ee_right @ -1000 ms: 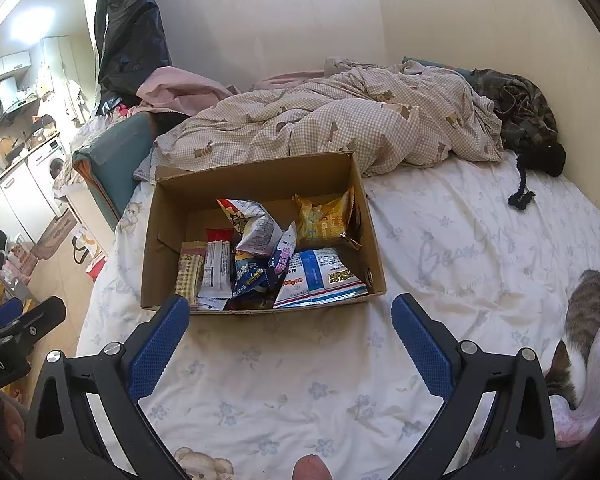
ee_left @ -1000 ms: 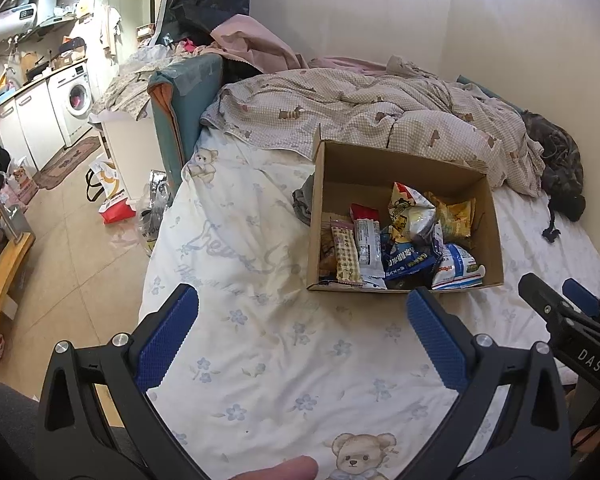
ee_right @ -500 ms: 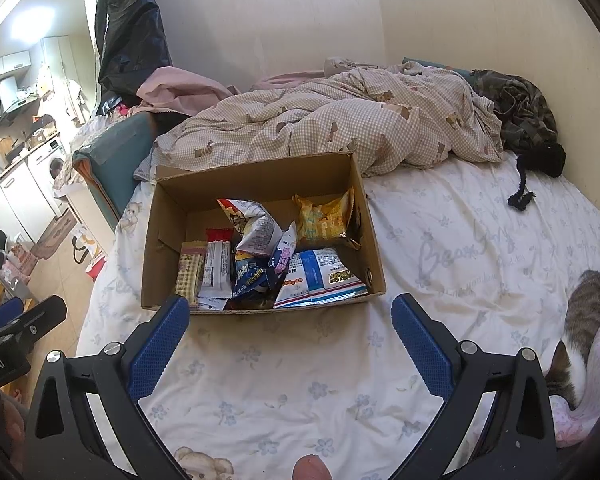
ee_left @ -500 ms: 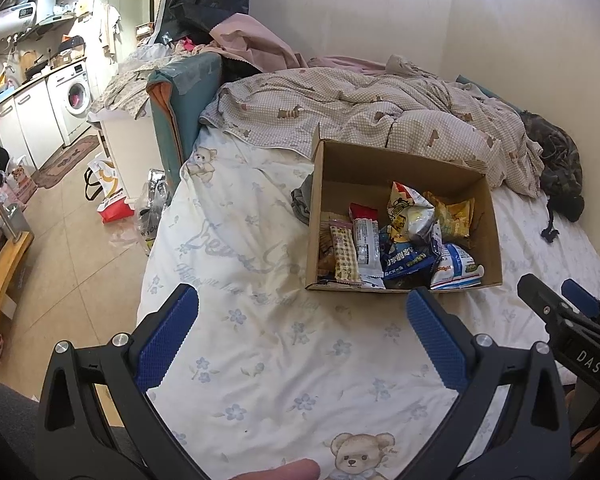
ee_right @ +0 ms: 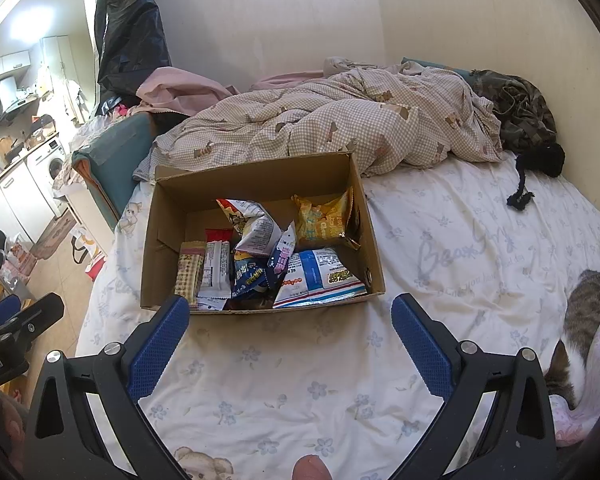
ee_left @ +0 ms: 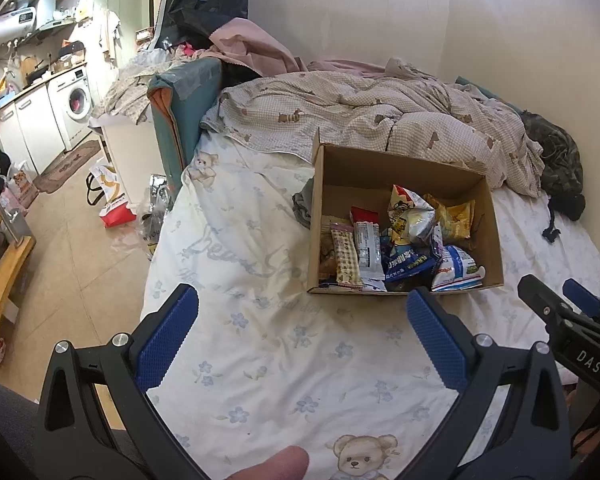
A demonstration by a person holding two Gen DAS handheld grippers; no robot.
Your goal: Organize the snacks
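Left hand-held gripper (ee_left: 300,334): black frame with blue ribbed pads, jaws wide apart and empty, hovering over the white flower-print bed sheet (ee_left: 260,344) just short of the box.
Right hand-held gripper (ee_right: 290,334): same build, jaws spread wide, nothing between them; its left fingertip overlaps the box's near edge in the right wrist view.
Open brown cardboard box (ee_right: 352,192): sits on the bed, near the rumpled beige checked duvet (ee_right: 340,128).
Snack packets (ee_right: 268,256): all inside the box, heaped loosely, leaning on one another.
Yellow crinkled chip bag (ee_right: 324,220): upright at the box's back right corner.
Blue-and-white flat packet (ee_right: 320,276): lying at the front right.
Beige patterned bar wrapper (ee_left: 346,256): along the left side, beside a white wrapper.
Grey tabby cat (ee_right: 584,312): on the sheet, well right of the box.
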